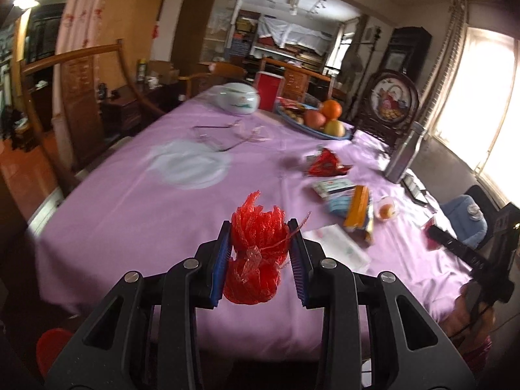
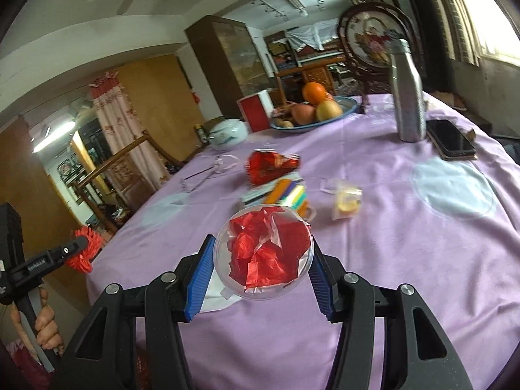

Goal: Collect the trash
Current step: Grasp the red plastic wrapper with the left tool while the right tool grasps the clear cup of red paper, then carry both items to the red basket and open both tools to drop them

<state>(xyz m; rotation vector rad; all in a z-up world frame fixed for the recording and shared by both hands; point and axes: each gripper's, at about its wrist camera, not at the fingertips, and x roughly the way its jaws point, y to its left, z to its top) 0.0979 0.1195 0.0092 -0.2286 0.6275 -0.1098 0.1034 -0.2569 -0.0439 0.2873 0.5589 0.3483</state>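
Note:
My left gripper (image 1: 260, 253) is shut on a bunched red mesh net (image 1: 256, 253) and holds it above the near edge of the purple table (image 1: 130, 211). It also shows at the left of the right wrist view (image 2: 85, 253). My right gripper (image 2: 263, 260) is shut on a clear round plastic container (image 2: 227, 260) filled with red crumpled wrappers (image 2: 269, 253), held just above the table. Loose trash lies further in: a red foil wrapper (image 2: 269, 165), colourful packets (image 2: 286, 195) and a small clear bag with an orange piece (image 2: 347, 201).
A fruit plate (image 2: 347, 105), a white ceramic jar (image 2: 227, 135), a red box (image 2: 253, 112), a steel bottle (image 2: 408, 94), a phone (image 2: 450, 139) and eyeglasses (image 1: 227, 136) are on the table. Wooden chairs stand around it. A red bin (image 1: 50, 347) is below left.

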